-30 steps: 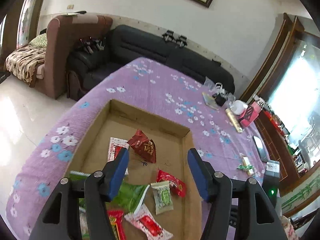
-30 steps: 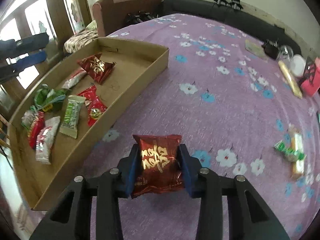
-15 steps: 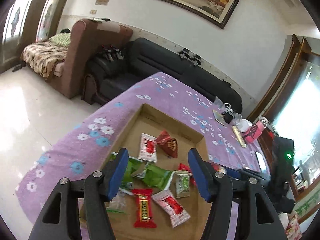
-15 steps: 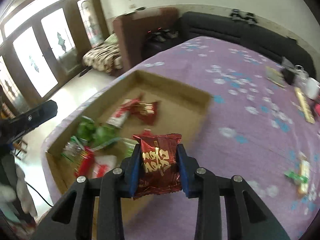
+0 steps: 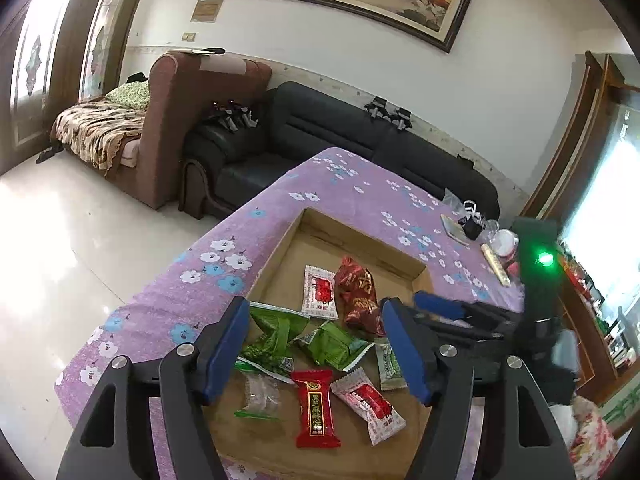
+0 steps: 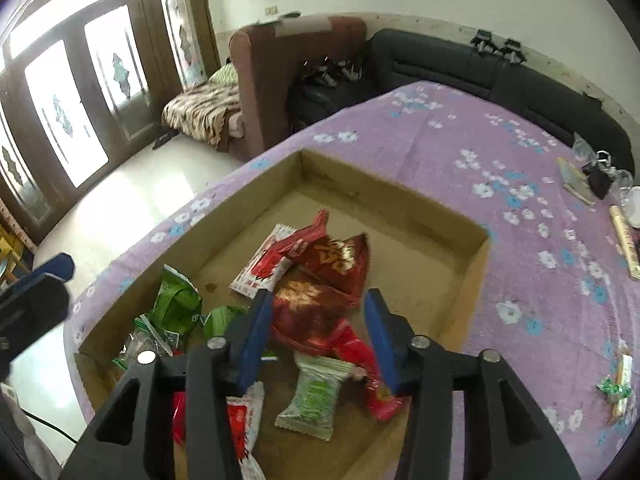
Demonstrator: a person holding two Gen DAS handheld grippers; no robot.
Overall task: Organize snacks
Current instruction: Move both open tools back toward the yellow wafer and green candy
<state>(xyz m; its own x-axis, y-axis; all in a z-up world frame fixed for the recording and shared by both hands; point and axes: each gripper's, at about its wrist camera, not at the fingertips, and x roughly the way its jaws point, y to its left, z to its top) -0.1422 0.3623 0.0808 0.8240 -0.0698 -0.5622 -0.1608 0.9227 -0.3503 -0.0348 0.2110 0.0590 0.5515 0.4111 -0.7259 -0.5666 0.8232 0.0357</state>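
Observation:
A shallow cardboard box (image 5: pixel 362 227) (image 6: pixel 472 276) sits on the purple flowered tablecloth and holds several snack packets. My right gripper (image 6: pixel 316 332) is open above the box. The dark red packet (image 6: pixel 308 316) lies free in the box below its jaws, beside a second dark red packet (image 6: pixel 340 256). It also shows in the left wrist view (image 5: pixel 358 300). My left gripper (image 5: pixel 316 344) is open and empty, high above the box's near end. Green packets (image 5: pixel 280 336), a red bar (image 5: pixel 316 408) and white-and-red packets (image 5: pixel 366 400) lie below it.
A loose green and yellow snack (image 6: pixel 616 384) lies on the cloth at the right. A book, dark bag, tube and jars (image 6: pixel 592 184) sit at the table's far right. Sofas (image 5: pixel 320 128) stand behind the table.
My right gripper has moved over the box and opened, and the dark red packet has dropped into the box. My left gripper has risen further above the box.

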